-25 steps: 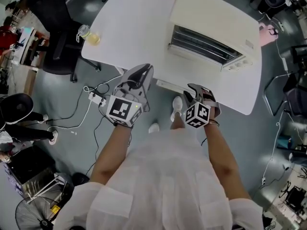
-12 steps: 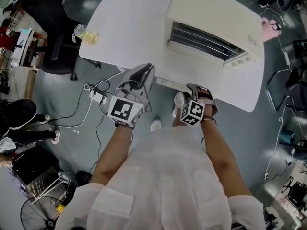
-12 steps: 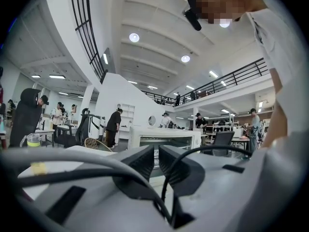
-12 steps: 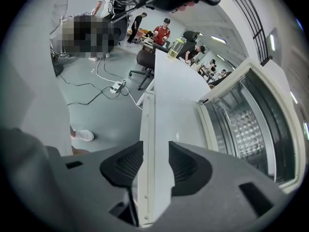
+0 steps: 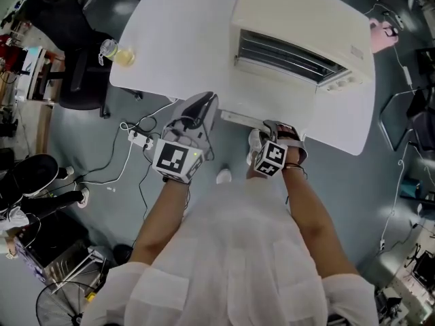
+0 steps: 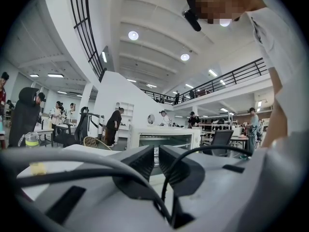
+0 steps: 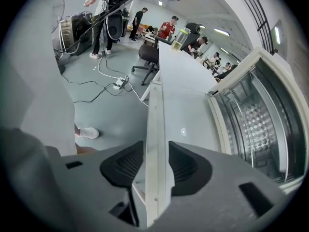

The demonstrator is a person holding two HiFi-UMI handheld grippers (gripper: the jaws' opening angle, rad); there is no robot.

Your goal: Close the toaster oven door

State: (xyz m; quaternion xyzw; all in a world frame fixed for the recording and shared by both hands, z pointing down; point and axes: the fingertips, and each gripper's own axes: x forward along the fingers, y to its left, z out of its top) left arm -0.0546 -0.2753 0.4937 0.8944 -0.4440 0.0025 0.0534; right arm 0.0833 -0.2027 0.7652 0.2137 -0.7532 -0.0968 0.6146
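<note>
- The desk (image 5: 170, 32) is a smooth white slab with rounded corners. We would keep our push gentle so the load on it does not slide.
- The toaster oven (image 5: 299, 12) sits at the desk's 1 o'clock corner. It is a cream box with soft edges, and its mouth faces 6 o'clock, showing wire racks (image 5: 285, 53) and a dimpled metal wall (image 7: 258, 124).
- The door (image 7: 186, 110) lies dropped open toward us, a smooth glossy panel in a pale frame. We judge it should swing up in an arc on its hinge, not be shoved straight in.
- The handle (image 7: 155, 115) is a slim, hard cream bar along the door's free edge.
- The right tongs (image 7: 156, 151) have just been opening and now straddle that bar. The ribbed black pads (image 7: 186, 166) stand just beside it and, as far as we see, are not pressing. We would clamp firmly, midway along the bar, before lifting.
- The left tongs (image 5: 202, 104), at 9 o'clock of the right, are all but together and hold nothing.
</note>
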